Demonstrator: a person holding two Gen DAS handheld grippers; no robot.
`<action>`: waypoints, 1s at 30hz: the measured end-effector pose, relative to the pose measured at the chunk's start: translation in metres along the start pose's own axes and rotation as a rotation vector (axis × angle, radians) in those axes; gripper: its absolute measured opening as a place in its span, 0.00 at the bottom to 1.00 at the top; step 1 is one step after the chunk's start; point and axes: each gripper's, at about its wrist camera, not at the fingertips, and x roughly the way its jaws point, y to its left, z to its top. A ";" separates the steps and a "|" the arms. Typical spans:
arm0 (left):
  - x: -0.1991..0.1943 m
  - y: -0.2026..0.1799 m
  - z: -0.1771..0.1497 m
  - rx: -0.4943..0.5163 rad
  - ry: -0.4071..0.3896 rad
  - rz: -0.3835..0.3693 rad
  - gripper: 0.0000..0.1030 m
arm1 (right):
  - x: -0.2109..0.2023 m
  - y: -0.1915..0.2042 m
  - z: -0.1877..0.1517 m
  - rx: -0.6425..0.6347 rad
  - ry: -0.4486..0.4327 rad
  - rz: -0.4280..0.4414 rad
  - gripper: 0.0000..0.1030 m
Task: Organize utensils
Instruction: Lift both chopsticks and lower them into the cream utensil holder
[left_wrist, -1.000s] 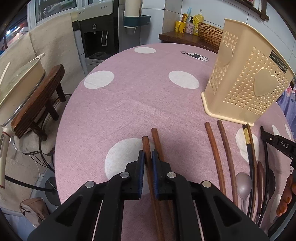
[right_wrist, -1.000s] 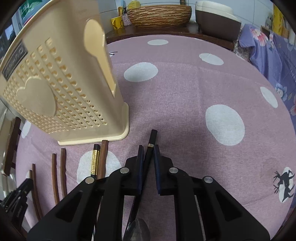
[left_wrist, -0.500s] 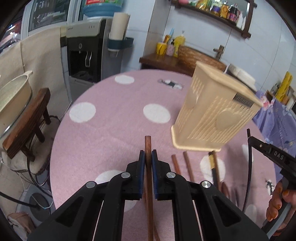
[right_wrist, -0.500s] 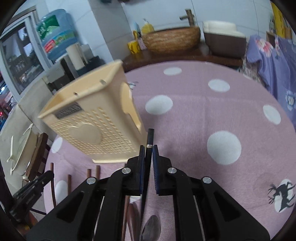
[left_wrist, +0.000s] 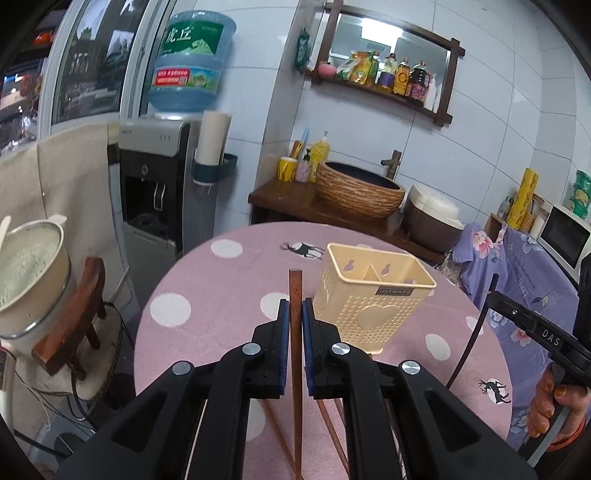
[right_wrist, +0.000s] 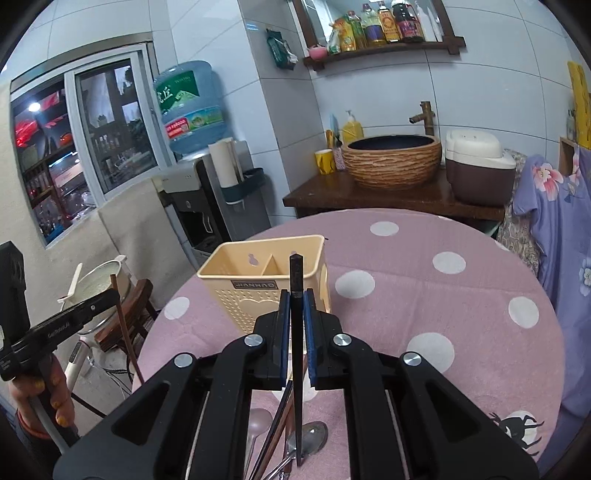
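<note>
1. Taking the cream plastic utensil holder (left_wrist: 373, 295) on the pink polka-dot tablecloth (left_wrist: 207, 284) as the landmark: the left gripper (left_wrist: 295, 314) hangs above the table, left of and nearer the camera than the holder. Its blue-padded fingers (left_wrist: 283, 332) stand narrow, pinched on a reddish-brown wooden chopstick (left_wrist: 296, 288) whose tip rises just left of the holder's rim.
2. Below that gripper, nearer than the holder, more brown chopsticks (left_wrist: 330, 421) lie loose on the cloth, not yet sorted.
3. The holder stands upright near the table's middle; its open top shows a divider making two compartments, both apparently empty.
4. In the right wrist view, the right gripper (right_wrist: 296, 314) hovers in front of the holder, fingers (right_wrist: 308, 332) narrow and clamped on a black chopstick (right_wrist: 296, 280). Its tip overlaps the holder's right compartment in the picture, though I cannot tell whether it is above the opening.
5. Beneath it, on the near side of the holder, metal spoons (right_wrist: 312, 435) and other utensils lie on the cloth.
6. The step in hand looks like the carry: both chopsticks are lifted clear, neither is in the holder.
7. The next move likely calls for tipping each stick upright over a compartment, lowering it inside, then loosening the fingers, one hand at a time to avoid crowding.
</note>
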 end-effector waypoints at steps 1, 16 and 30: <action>-0.002 0.000 0.002 0.004 -0.006 -0.006 0.08 | -0.002 0.000 0.000 -0.003 -0.005 0.002 0.08; -0.026 -0.002 0.028 -0.010 -0.053 -0.076 0.08 | -0.038 0.013 0.025 -0.052 -0.063 0.042 0.08; -0.021 -0.051 0.159 0.010 -0.272 -0.066 0.08 | -0.041 0.050 0.163 -0.090 -0.266 -0.006 0.08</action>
